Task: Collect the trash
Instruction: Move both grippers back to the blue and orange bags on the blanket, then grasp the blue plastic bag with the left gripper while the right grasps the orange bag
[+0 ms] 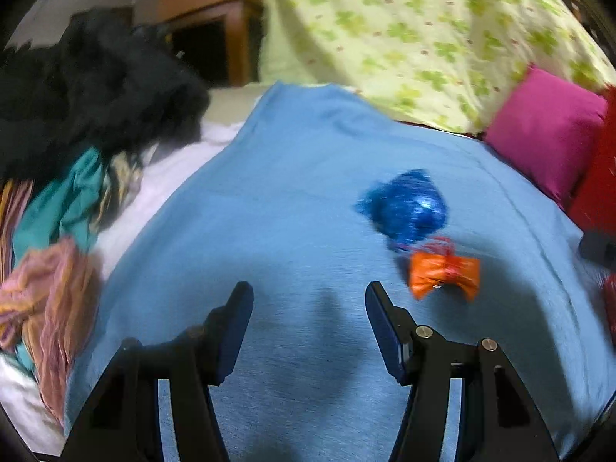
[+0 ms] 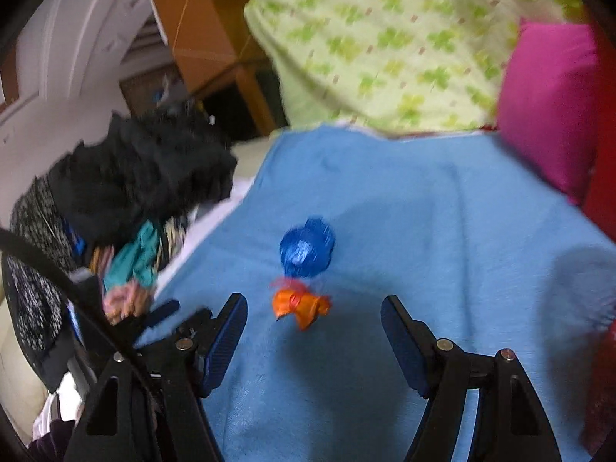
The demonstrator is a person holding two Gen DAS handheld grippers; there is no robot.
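Note:
Two pieces of trash lie on a light blue cloth (image 1: 292,200) (image 2: 423,231): a crumpled shiny blue wrapper (image 1: 406,208) (image 2: 306,248) and, just in front of it, a crumpled orange wrapper (image 1: 442,271) (image 2: 300,306). My left gripper (image 1: 309,296) hovers open over bare cloth, with both wrappers ahead and to its right. My right gripper (image 2: 313,310) is open too, and the orange wrapper sits between its fingertips, a little left of centre, untouched by the pads. In the right wrist view the left gripper (image 2: 165,312) shows at the lower left.
A heap of clothes (image 1: 77,123) (image 2: 134,192), black on top with teal and pink pieces, lies left of the cloth. Behind it hangs a green-patterned sheet (image 1: 423,30) (image 2: 385,46). A magenta cushion (image 1: 546,131) (image 2: 546,107) and a red object (image 1: 600,177) border the right.

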